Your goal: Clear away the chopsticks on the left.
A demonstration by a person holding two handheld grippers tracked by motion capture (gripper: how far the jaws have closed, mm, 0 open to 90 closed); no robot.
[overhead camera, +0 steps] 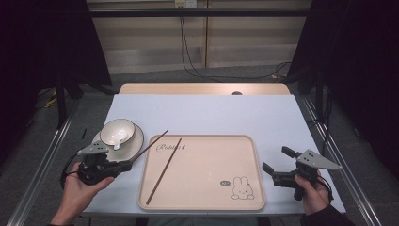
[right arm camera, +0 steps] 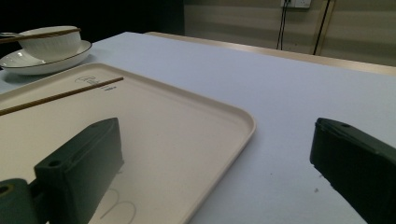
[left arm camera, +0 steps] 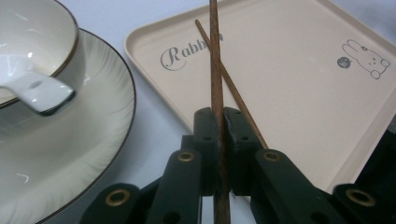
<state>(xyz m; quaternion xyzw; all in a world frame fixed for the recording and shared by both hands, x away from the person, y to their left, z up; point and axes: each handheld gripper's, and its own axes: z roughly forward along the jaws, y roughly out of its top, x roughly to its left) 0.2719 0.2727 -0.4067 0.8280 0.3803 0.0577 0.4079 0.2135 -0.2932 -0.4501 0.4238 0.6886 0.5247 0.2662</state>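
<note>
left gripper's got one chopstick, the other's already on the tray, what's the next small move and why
Probably carry the held chopstick rightward over the tray and lower it beside the lying chopstick. The left gripper is shut on it, its tip only just past the tray's edge, and the right gripper waits open.

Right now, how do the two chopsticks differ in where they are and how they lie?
The held chopstick is clamped in the left gripper, reaching over the tray's corner; the loose chopstick lies flat inside the tray, untouched. In the high view they point at different angles. Both are dark brown and slender.
</note>
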